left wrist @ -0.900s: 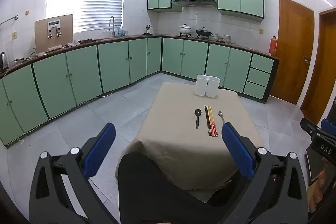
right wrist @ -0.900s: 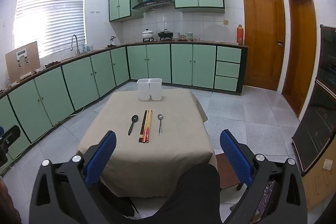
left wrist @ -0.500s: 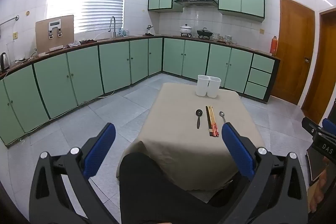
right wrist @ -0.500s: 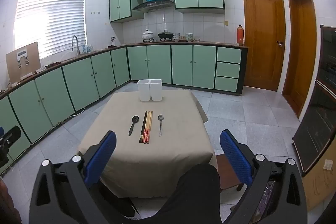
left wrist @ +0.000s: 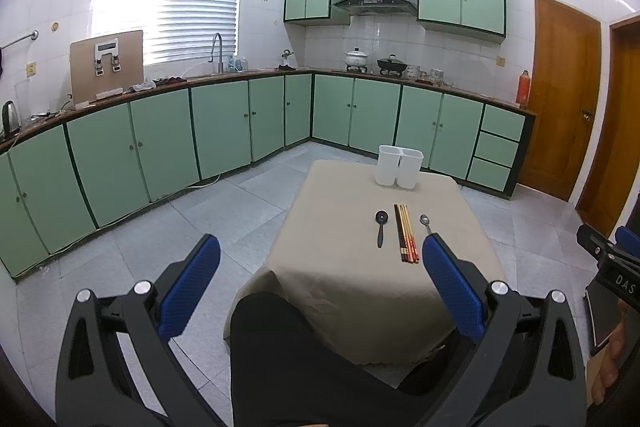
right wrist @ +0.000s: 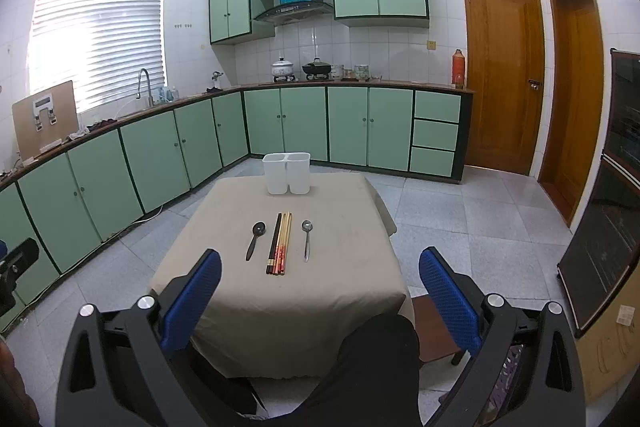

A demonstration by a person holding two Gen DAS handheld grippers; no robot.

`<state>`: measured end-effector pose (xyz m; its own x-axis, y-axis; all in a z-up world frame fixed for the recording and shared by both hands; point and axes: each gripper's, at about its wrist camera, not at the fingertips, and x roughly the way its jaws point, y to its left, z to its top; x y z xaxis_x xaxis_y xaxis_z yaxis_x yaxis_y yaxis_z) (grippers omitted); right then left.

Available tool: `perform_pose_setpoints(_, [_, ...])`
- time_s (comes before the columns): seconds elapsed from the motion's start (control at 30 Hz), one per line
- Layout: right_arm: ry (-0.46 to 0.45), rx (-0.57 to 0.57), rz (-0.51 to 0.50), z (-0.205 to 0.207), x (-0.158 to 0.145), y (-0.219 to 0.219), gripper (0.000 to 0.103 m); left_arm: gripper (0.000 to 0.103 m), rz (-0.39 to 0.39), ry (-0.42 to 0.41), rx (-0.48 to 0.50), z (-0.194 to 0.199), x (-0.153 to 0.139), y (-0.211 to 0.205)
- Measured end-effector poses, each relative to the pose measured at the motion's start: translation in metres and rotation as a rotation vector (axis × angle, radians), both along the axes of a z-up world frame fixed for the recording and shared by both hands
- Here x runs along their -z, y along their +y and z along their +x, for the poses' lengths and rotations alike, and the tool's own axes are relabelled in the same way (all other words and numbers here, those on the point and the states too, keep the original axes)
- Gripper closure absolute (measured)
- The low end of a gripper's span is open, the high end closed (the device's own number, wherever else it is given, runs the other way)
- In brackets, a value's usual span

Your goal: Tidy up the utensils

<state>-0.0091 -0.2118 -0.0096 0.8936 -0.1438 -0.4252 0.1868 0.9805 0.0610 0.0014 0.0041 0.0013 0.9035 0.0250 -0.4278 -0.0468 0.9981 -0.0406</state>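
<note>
Your left gripper (left wrist: 320,267) hangs short of the near edge of the table (left wrist: 340,299), its blue-padded tongs spread wide with nothing between them; your dark-clad knee shows below it.

On the beige tablecloth, going left to right across the middle of the tabletop, you have a black spoon (right wrist: 255,239), then a bundle of chopsticks (right wrist: 280,242) lying together with their ends pointing toward the near and far edges, then a metal spoon (right wrist: 307,238). The three lie roughly parallel, each a little apart from its neighbour, none touching. Beyond them, near the far edge and about centred, stands a white two-compartment holder (right wrist: 286,173), upright and well apart from the utensils.

Your right gripper (right wrist: 320,267) is likewise held back from the near edge, tongs spread, gripping nothing. In the left wrist view its black body shows at the far right, off the table's right edge.

Green cabinets (right wrist: 344,125) line the walls behind the table.
</note>
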Motion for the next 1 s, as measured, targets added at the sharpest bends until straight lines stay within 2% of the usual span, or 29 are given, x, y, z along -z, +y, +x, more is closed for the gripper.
perform_pose_setpoints(1.0, [-0.005, 0.001, -0.005, -0.0024, -0.0032, 0.0028, 0.006, 0.005, 0.003, 0.000, 0.003, -0.0023, -0.0003, -0.0007])
